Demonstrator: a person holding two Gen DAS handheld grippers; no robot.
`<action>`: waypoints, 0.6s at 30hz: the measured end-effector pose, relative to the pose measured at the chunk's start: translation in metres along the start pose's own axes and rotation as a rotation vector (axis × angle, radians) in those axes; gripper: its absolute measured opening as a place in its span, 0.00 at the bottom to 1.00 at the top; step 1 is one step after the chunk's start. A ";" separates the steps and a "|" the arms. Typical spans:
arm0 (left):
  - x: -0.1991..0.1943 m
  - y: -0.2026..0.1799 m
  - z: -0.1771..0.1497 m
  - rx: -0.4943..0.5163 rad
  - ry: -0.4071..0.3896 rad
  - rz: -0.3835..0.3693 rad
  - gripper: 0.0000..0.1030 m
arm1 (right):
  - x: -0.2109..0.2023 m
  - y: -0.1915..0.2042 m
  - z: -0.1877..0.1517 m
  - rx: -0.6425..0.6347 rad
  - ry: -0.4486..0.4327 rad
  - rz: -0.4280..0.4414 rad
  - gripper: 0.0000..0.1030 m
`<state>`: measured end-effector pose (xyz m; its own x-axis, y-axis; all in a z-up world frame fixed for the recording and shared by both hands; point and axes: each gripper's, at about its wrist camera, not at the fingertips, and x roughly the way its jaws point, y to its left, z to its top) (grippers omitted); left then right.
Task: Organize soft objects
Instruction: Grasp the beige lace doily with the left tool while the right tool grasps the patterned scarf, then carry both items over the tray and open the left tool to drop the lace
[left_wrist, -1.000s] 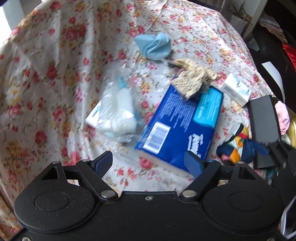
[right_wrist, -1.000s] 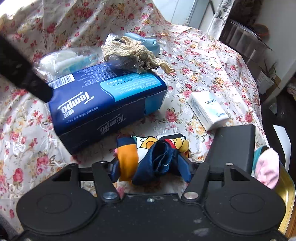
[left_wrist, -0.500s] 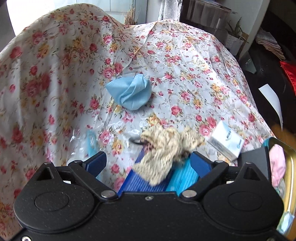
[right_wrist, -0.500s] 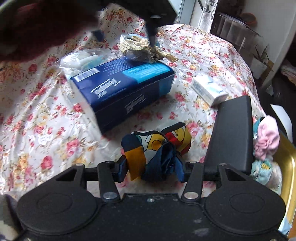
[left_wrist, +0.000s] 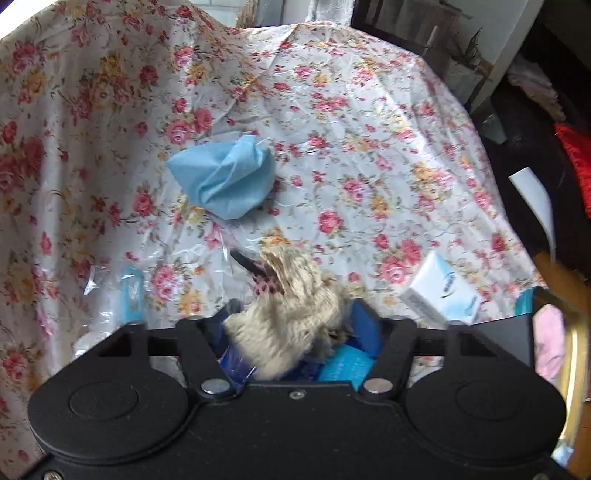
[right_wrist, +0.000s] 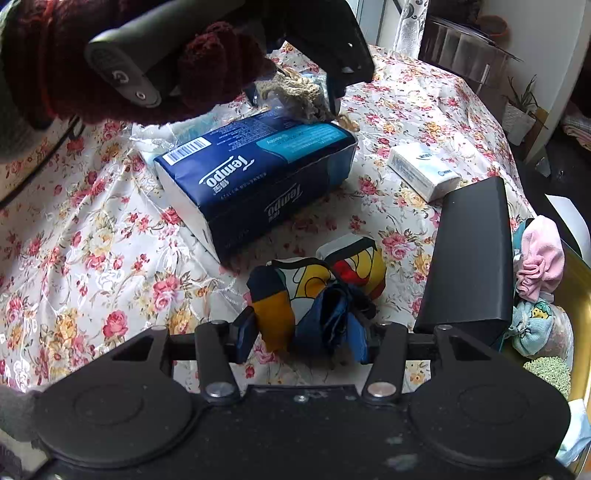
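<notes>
A: While I log the surface: what covers the table (left_wrist: 369, 155)?

B: I see a glossy floral cloth (right_wrist: 92, 258), creased, with a window and a potted plant (right_wrist: 521, 107) behind. On it lie a blue tissue pack (right_wrist: 258, 173), a small white packet (right_wrist: 421, 170), a black box (right_wrist: 472, 258) and a crumpled blue mask (left_wrist: 225, 177). A gold tray (right_wrist: 580, 288) at the right edge holds pink and mint cloths.

A: And the soft items?

B: My left gripper (left_wrist: 291, 332) is closing its jaws around a beige knitted cloth (left_wrist: 291, 317) atop the tissue pack. My right gripper (right_wrist: 306, 332) stands narrow, pinching a multicoloured scarf (right_wrist: 317, 284), bunched on the table near the black box.
</notes>
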<state>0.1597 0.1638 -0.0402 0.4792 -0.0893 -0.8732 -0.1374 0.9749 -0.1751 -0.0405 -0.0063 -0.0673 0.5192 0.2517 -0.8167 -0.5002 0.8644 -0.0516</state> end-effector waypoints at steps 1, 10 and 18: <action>-0.002 0.000 0.000 0.001 -0.007 0.001 0.50 | -0.001 -0.001 0.000 0.005 -0.003 0.002 0.48; -0.015 0.012 -0.002 -0.001 -0.014 -0.050 0.47 | -0.013 -0.010 0.006 0.063 -0.035 0.013 0.63; -0.049 0.027 -0.016 0.005 -0.052 -0.067 0.47 | -0.015 -0.034 0.020 0.236 -0.044 0.062 0.93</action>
<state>0.1188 0.1914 -0.0096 0.5319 -0.1438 -0.8345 -0.0993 0.9681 -0.2302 -0.0174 -0.0304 -0.0422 0.5249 0.3214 -0.7881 -0.3589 0.9232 0.1374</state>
